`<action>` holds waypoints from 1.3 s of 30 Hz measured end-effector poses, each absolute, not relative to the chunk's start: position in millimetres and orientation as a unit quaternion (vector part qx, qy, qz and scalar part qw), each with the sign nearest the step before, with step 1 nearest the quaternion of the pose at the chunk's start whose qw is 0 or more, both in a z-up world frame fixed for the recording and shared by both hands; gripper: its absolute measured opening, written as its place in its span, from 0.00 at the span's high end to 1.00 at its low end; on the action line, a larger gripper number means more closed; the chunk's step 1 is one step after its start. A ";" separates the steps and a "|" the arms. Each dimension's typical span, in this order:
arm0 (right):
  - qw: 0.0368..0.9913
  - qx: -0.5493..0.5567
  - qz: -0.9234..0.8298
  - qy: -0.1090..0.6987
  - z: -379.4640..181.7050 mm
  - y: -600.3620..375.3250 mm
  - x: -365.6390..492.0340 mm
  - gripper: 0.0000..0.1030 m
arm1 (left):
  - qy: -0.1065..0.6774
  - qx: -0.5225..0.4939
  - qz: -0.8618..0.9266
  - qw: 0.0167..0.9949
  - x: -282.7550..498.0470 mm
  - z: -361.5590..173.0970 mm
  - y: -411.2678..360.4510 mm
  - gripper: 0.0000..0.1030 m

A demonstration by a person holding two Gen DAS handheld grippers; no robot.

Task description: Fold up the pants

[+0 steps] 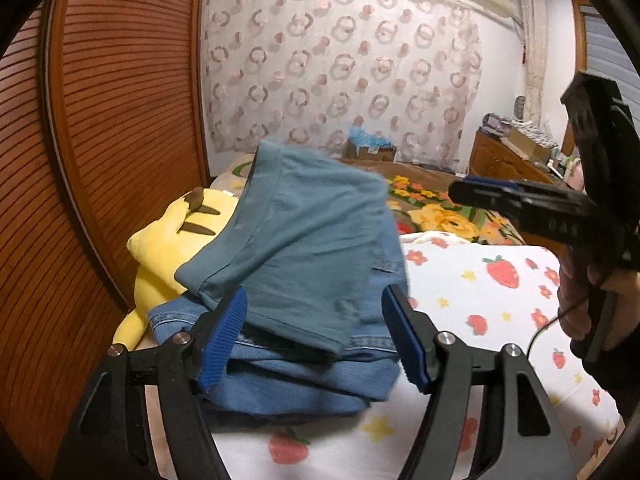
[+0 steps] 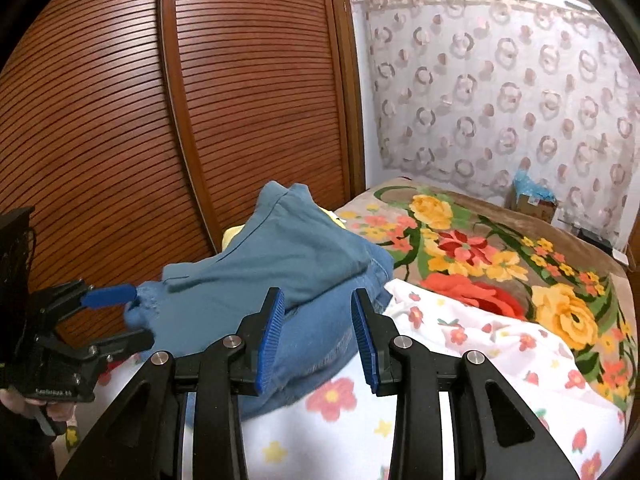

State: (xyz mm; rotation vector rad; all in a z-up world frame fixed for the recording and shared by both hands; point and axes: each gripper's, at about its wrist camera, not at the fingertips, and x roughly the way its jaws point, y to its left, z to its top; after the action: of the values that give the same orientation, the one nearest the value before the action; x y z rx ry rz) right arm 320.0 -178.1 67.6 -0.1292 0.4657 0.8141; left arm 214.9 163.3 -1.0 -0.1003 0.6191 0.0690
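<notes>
We see folded teal pants (image 1: 308,232) stacked on folded jeans (image 1: 304,376) at the centre of the frame, on a bed (image 1: 480,300) beside a yellow plush toy (image 1: 160,248). Our left tool (image 1: 314,336) stands open, gripping nothing. Our right tool (image 2: 318,340) is open too, its blue pads (image 2: 270,344) clear of the cloth.

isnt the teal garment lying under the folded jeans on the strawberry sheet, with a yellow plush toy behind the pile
Not quite: the teal garment lies on top of the folded jeans, not under them, as the left wrist view shows. The rest holds: the pile sits on the strawberry sheet, and the yellow plush toy lies behind it.
</notes>
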 end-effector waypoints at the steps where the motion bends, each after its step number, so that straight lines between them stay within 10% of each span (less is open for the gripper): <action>1: 0.891 -0.062 0.390 0.223 69.4 -181.5 313.5 0.66 | 0.300 -0.048 0.031 0.952 210.8 1.8 160.0 0.24; 11: 0.905 -0.063 0.364 0.211 80.8 -216.4 245.3 0.64 | 0.277 -0.031 0.020 0.960 179.8 24.6 133.7 0.00; 39: 0.939 -0.029 0.280 0.195 80.1 -275.4 82.9 0.44 | 0.245 -0.019 -0.031 0.969 91.9 55.2 55.8 0.00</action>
State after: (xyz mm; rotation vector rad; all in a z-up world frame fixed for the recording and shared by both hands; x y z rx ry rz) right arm 82.9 -275.4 80.1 -0.0592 0.3983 0.5721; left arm 91.9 55.8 55.2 -0.0390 0.4945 -0.0630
